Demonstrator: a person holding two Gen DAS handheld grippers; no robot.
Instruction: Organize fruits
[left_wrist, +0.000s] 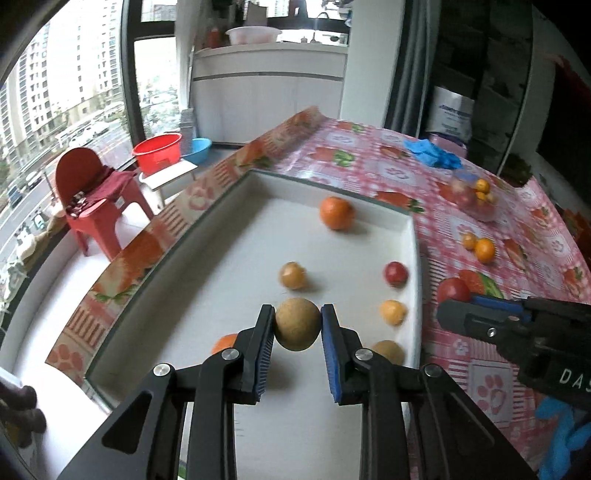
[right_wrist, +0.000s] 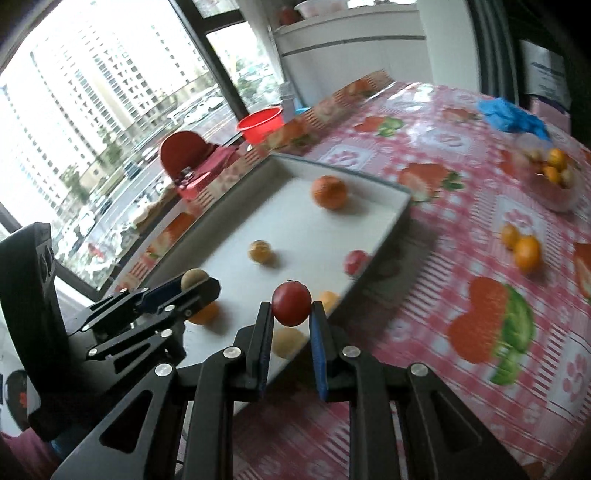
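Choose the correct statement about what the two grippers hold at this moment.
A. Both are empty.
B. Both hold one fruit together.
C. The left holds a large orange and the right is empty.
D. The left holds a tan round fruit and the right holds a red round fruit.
D: the left gripper is shut on the tan round fruit, and the right gripper is shut on the red round fruit.

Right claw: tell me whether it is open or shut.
Shut on the red fruit. The right claw has both pads pressed against its sides, holding it clear above the white tray.
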